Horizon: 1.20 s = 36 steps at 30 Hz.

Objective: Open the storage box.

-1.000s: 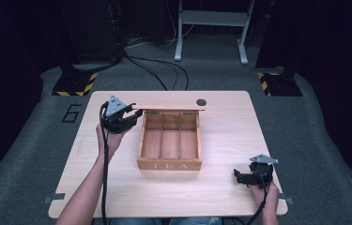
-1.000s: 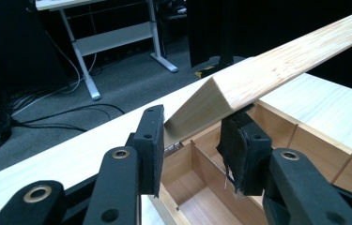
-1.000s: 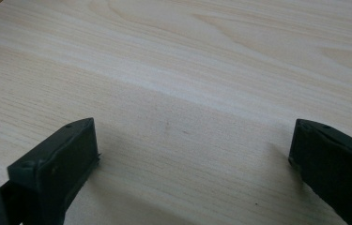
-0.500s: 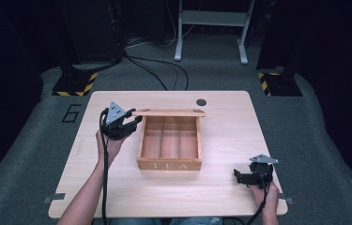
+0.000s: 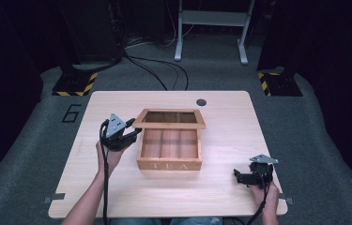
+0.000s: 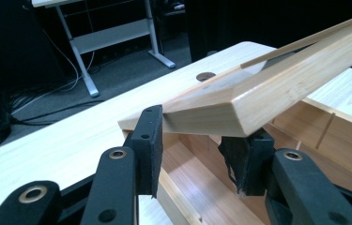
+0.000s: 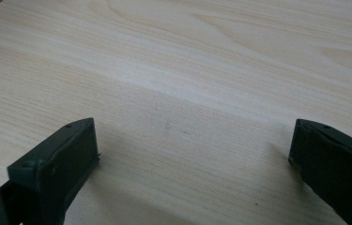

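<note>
Pale wood runs through the whole scene: a light wooden table (image 5: 117,197) carries a rectangular wooden tea box with inner dividers and "TEA" on its front (image 5: 169,165), standing near the middle. Its glass-paned, wood-framed lid (image 5: 169,118) is hinged at the far edge and sits half raised, tilted over the compartments. The left gripper (image 6: 197,154) is at the lid's near-left corner with its jaws apart, one on either side of the corner, seemingly guiding the frame rather than squeezing it; whether the pads touch the wood, I cannot tell. A second ago the lid stood nearly upright behind the box, so it has swung forward since, probably towards closing. The right gripper (image 5: 251,177) has stayed near the table's right front corner, jaws wide apart over bare wood.
</note>
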### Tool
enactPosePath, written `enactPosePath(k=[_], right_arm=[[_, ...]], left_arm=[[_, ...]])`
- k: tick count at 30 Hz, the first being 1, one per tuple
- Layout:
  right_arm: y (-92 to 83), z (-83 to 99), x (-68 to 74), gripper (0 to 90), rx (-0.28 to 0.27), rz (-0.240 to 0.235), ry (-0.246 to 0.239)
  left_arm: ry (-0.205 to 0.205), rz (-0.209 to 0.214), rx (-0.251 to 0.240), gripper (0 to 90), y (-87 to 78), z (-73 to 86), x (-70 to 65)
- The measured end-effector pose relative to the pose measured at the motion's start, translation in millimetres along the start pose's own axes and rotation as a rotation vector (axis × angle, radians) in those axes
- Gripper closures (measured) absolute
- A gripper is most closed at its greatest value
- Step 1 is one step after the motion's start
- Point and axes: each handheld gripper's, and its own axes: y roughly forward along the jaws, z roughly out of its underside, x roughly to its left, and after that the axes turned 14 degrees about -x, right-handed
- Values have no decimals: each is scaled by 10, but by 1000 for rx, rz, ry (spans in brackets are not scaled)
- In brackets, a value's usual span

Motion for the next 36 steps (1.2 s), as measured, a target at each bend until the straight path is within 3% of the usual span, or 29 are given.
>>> enactPosePath(k=[19,36], right_arm=[[2,0,-4,11,-3,-2,-6],[1,0,-4,11,-1,-2,-6]], left_arm=[[-60,23,34,515,-109,461,-133],[-122,112,160,412,-86,714,-122]])
